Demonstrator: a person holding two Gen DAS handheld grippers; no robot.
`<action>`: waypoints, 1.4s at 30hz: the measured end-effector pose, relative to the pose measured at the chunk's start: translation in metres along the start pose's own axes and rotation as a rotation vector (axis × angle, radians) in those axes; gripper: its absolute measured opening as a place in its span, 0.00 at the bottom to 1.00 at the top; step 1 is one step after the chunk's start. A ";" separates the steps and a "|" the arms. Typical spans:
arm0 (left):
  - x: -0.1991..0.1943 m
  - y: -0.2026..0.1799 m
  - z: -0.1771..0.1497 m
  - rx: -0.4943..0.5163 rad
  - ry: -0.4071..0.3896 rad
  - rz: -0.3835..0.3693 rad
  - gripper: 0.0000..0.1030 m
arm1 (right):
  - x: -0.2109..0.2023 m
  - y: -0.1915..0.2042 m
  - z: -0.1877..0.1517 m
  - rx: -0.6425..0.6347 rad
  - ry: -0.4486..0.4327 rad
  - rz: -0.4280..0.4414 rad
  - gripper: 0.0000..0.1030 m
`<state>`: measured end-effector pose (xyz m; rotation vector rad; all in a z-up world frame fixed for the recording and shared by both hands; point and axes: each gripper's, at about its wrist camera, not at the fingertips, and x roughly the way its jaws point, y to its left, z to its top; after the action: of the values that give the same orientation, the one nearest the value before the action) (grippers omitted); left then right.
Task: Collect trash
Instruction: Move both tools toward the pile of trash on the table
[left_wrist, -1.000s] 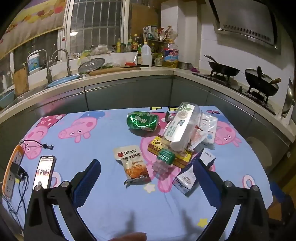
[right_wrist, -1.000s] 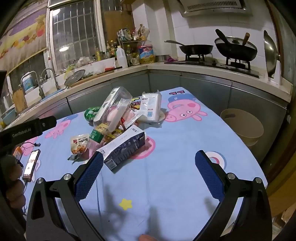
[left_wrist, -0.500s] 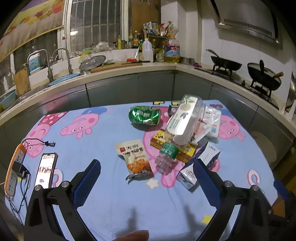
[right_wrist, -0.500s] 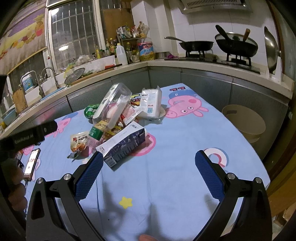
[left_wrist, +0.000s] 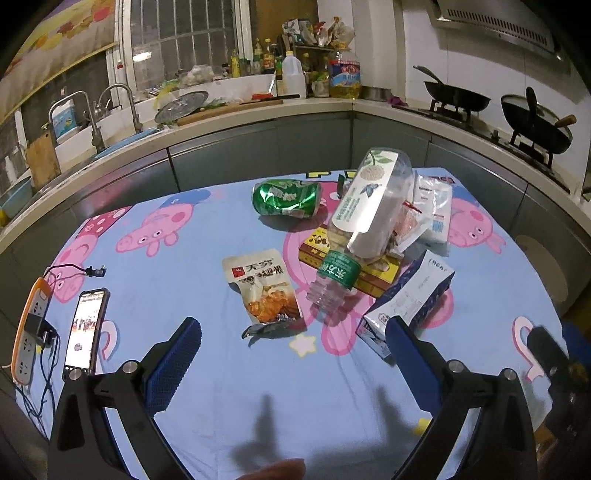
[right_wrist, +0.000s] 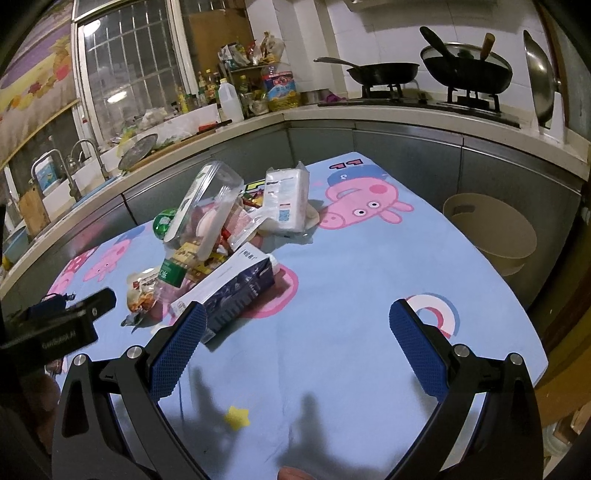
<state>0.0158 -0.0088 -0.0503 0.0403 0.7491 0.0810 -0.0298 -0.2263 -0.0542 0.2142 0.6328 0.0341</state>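
Observation:
A heap of trash lies on the blue cartoon tablecloth (left_wrist: 184, 266): a crushed green can (left_wrist: 285, 196), a snack pouch (left_wrist: 264, 291), a clear plastic bottle with a green label (left_wrist: 364, 218), a yellow-red box (left_wrist: 354, 264), a blue-white carton (left_wrist: 410, 295) and a white tissue pack (left_wrist: 434, 206). My left gripper (left_wrist: 291, 354) is open and empty, above the near table edge in front of the pouch. My right gripper (right_wrist: 295, 343) is open and empty; its left finger is close to the carton (right_wrist: 229, 291). The bottle (right_wrist: 207, 210) and tissue pack (right_wrist: 286, 201) lie beyond.
A phone (left_wrist: 85, 332) and an orange power strip (left_wrist: 29, 332) with cables lie at the table's left. A beige bin (right_wrist: 491, 232) stands on the floor beyond the table's right edge. A kitchen counter with sink, bottles and woks runs behind.
Both grippers have moved slightly forward toward the trash heap; the left view has tilted down a little. Jaws stay open. The trash has not moved.

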 end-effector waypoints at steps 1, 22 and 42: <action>0.000 -0.001 -0.001 0.003 0.003 0.000 0.96 | 0.001 -0.001 0.001 0.003 0.002 -0.001 0.95; -0.007 0.016 -0.054 -0.072 0.071 0.058 0.96 | 0.030 -0.013 0.004 0.009 0.068 -0.001 0.95; 0.018 0.016 -0.052 -0.060 0.155 0.050 0.96 | 0.037 -0.012 0.009 0.017 0.059 0.009 0.95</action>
<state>-0.0078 0.0090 -0.0999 -0.0041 0.9005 0.1554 0.0049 -0.2359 -0.0714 0.2330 0.6913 0.0441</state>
